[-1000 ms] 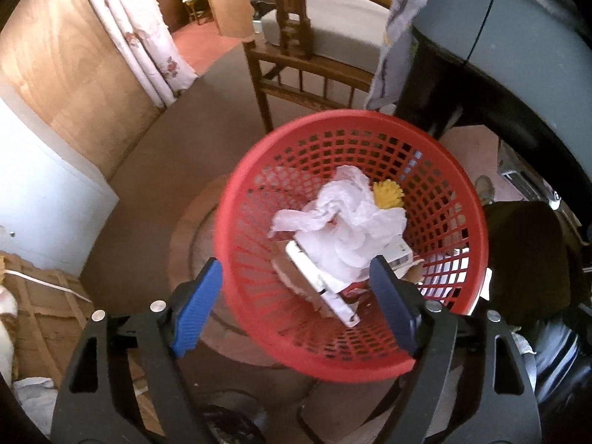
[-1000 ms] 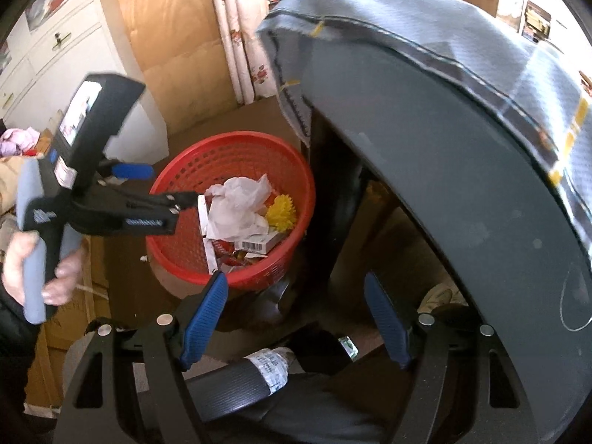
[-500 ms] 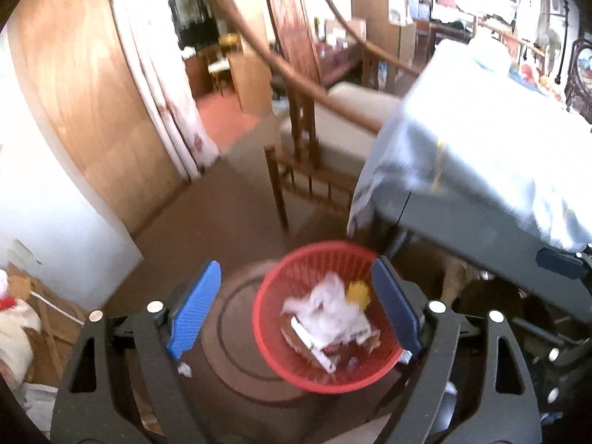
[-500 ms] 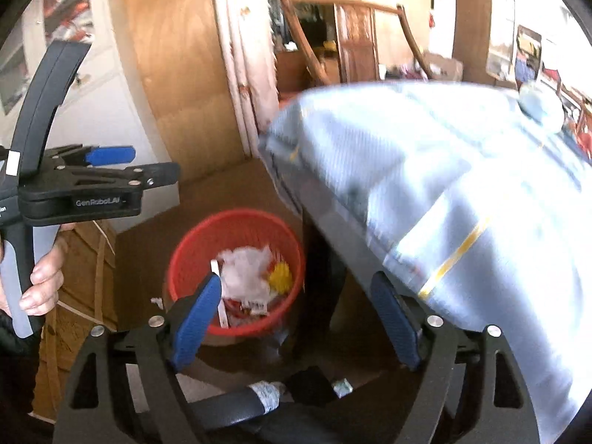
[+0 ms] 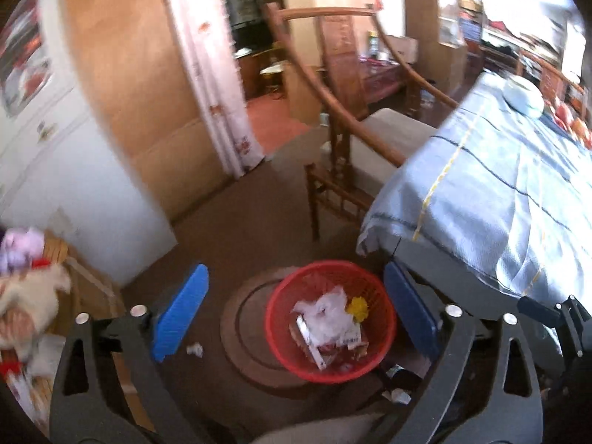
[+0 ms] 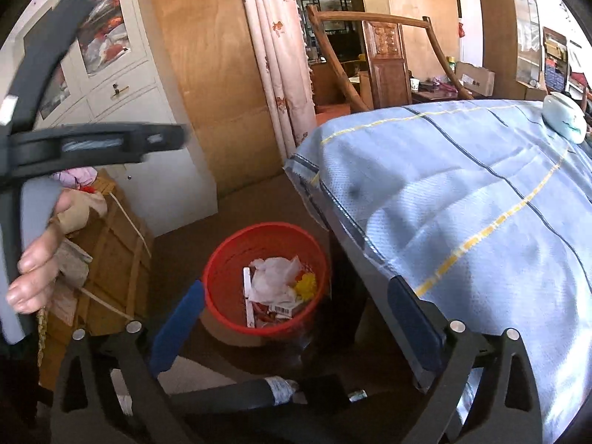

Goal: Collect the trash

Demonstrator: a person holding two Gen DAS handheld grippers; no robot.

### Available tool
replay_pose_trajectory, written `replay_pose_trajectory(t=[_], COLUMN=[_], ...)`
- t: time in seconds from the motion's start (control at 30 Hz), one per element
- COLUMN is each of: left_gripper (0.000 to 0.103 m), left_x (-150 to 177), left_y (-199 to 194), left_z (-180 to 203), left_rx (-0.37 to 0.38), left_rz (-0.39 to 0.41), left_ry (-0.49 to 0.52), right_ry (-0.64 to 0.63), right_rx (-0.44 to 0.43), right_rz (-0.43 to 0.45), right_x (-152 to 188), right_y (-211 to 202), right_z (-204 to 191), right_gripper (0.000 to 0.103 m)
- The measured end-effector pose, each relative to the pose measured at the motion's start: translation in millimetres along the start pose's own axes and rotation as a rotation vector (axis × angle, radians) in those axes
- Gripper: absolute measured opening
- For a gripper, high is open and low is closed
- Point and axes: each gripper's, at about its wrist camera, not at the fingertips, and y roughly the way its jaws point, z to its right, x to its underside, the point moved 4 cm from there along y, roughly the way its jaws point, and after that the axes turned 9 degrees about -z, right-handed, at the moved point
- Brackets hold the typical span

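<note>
Both hand-held grippers (image 5: 296,318) (image 6: 296,325) opening, empty.

From my feed the red basket (image 5: 384,318) looks like moulded plastic mesh, faintly glossy, holding crinkled white plastic film (image 5: 325,314), printed card packets (image 6: 275,310) and a soft yellow tuft (image 5: 357,307). My left gripper (image 5: 296,310) and right gripper (image 6: 296,318), both opening on nothing, read as matt black plastic with smooth blue pads (image 5: 181,310) and bright metal pins (image 5: 137,310). To the right, the table's blue cloth (image 6: 462,192) is woven and matt. The far chair (image 5: 333,111) is polished wood; the floor (image 5: 229,222) looks like dull brown carpet. The left cabinet (image 6: 148,111) is smooth painted white.
</note>
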Motion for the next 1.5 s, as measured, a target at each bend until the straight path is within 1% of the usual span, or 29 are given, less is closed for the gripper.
replay_pose_trajectory(t=[0.03,0.07,0.17,0.2,0.23,0.27,0.33,0.4,0.47,0.53,0.57,0.63,0.77,0.83,0.97,1.07,1.13,1.37,1.5], left_gripper=[0.093,0.093,0.093,0.093,0.093,0.093,0.093,0.093,0.093,0.093,0.093,0.093,0.093,0.093,0.093,0.093,0.093,0.094,0.096], left_x=[8.5,23.7,58.3,72.4,78.0,87.0,93.0,94.9,92.4,88.1,86.1,85.1,85.4,85.3,85.2,87.4,87.6,86.6,87.5], left_y=[-1.2,-0.8,4.3,8.5,9.6,10.9,9.6,11.3,18.7,29.8,37.2,44.3,56.5,61.0,67.1,67.5,66.8,47.8,39.9], left_z=[-3.4,-9.7,-14.8,-13.4,-12.2,-9.9,-6.1,-4.3,-6.6,-14.1,-17.5,-20.7,-25.2,-26.1,-30.5,-32.9,-31.2,-21.4,-14.1], left_rx=[0.003,0.008,-0.004,-0.012,-0.018,-0.038,-0.065,-0.075,-0.06,-0.036,-0.012,0.006,-0.053,-0.052,-0.063,-0.044,-0.038,-0.038,-0.032], left_rz=[-0.014,-0.037,-0.093,-0.118,-0.124,-0.121,-0.094,-0.058,-0.04,-0.045,-0.057,-0.074,-0.085,-0.096,-0.11,-0.121,-0.121,-0.079,-0.059], left_ry=[-0.026,-0.062,-0.105,-0.098,-0.09,-0.071,-0.033,0.007,0.017,-0.001,-0.017,-0.028,-0.031,-0.032,-0.037,-0.05,-0.052,-0.038,-0.029], right_ry=[-0.001,-0.003,-0.004,-0.002,-0.001,-0.001,0.001,0.017,0.036,0.057,0.07,0.09,0.107,0.103,0.075,0.07,0.069,0.048,0.059], right_rx=[0.007,0.017,0.026,0.025,0.028,0.036,0.062,0.104,0.134,0.159,0.168,0.16,0.127,0.121,0.138,0.136,0.131,0.164,0.184], right_rz=[-0.008,-0.016,-0.042,-0.052,-0.066,-0.074,-0.086,-0.091,-0.086,-0.065,-0.051,-0.027,-0.026,-0.038,-0.087,-0.131,-0.142,-0.089,-0.086], right_x=[2.4,5.7,12.8,15.7,19.4,22.6,28.7,33.4,33.4,28.1,23.9,17.1,1.9,-0.8,0.8,8.0,11.5,14.8,22.4], right_y=[1.0,2.2,6.3,7.8,10.7,12.3,15.7,17.5,16.8,13.7,11.6,9.9,16.8,24.6,44.9,58.7,60.7,40.1,32.4], right_z=[-0.4,-1.3,-5.1,-8.1,-12.2,-15.8,-21.4,-23.0,-20.6,-18.1,-16.7,-15.0,-13.4,-13.8,-18.1,-18.9,-20.6,-28.1,-24.9], right_gripper=[0.097,0.097,0.097,0.097,0.097,0.097,0.097,0.097,0.097,0.097,0.097,0.097,0.097,0.097,0.097,0.097,0.097,0.097,0.097])
